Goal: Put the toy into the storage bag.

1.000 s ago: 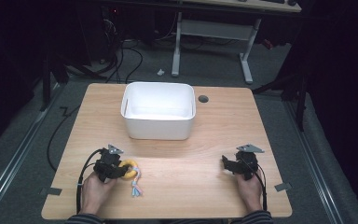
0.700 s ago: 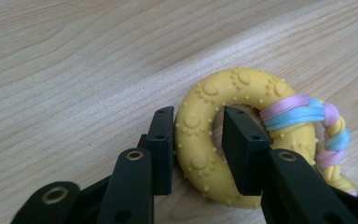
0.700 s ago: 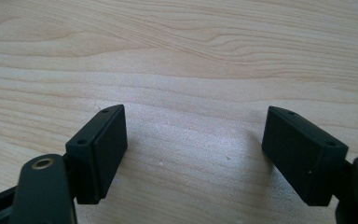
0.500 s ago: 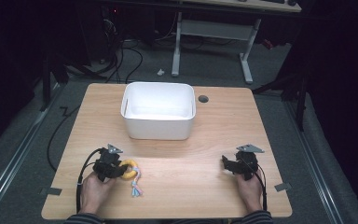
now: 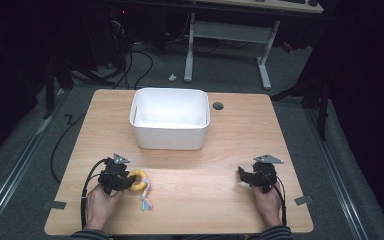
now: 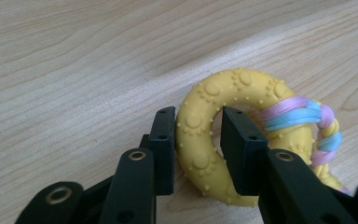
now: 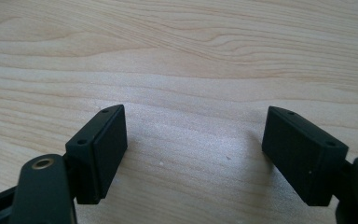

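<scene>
— Where's the yellow ring toy (image 6: pixel 214 140)?
— Near your side of the white bin (image 5: pixel 170 120), clamped across its band in your left gripper (image 6: pixel 198 135).
— Handling?
— Probably light, rubbery; avoid the floppy braid (image 6: pixel 303 121). Your right gripper (image 7: pixel 193 149) gapes, empty.

One white bin (image 5: pixel 170 120) stands on the tabletop (image 5: pixel 230 145). Nearer the person than the bin lies one yellow ring toy (image 5: pixel 138 180) with one braided rope (image 5: pixel 145 197). Two grippers flank it.

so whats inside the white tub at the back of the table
The white tub shows only bare white floor and walls in the high view. The strip of floor just behind its near wall is hidden by that wall.
</scene>
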